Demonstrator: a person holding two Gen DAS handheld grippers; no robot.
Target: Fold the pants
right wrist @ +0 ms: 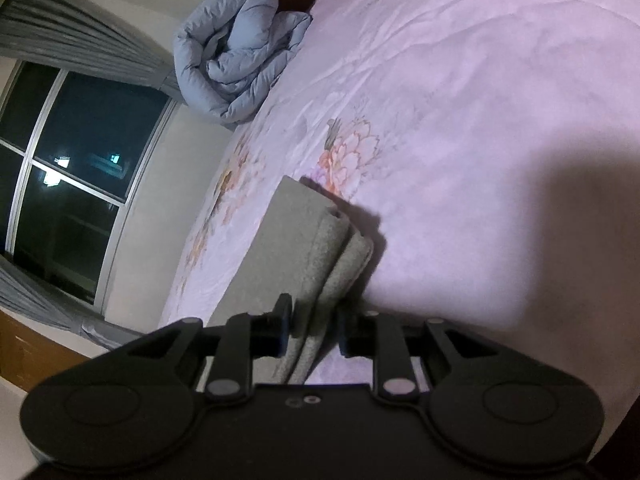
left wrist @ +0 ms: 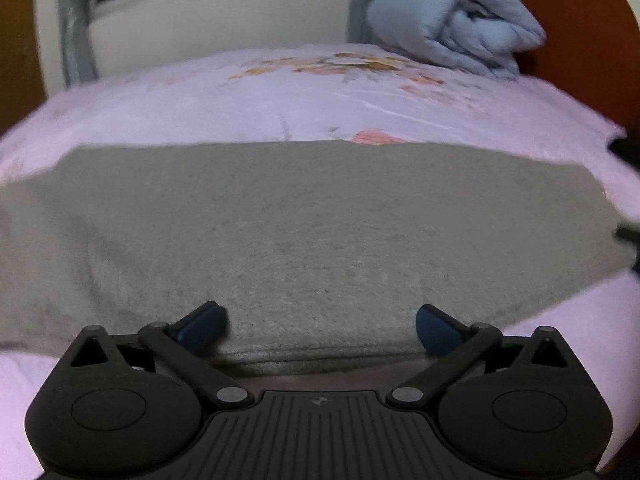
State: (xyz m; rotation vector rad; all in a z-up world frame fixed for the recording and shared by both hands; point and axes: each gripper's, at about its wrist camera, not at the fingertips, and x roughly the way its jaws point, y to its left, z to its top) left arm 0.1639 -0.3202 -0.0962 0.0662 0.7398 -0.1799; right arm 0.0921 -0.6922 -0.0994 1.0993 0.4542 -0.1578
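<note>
The bed (left wrist: 360, 92), under a pink floral sheet, carries the grey pants (left wrist: 304, 232) across its near part, already doubled into a broad flat band; a rolled blue duvet (left wrist: 456, 28) sits well apart at the far end.

The likeliest slip, as I judge it: the stacked layers shear apart if one end is lifted while the other lies free, since only one end is gripped; the near hem could also drag and wrinkle the sheet, skewing the fold.

The right gripper (right wrist: 312, 330) has its jaws drawn close on the pants' layered edge, the cloth pinched between its pads (right wrist: 282, 328); that end looks raised off the sheet, though I cannot be sure.

The left gripper (left wrist: 322, 326) is spread wide, its fingers (left wrist: 434, 330) set over the near hem, holding nothing; whether they touch the cloth I cannot tell.
</note>
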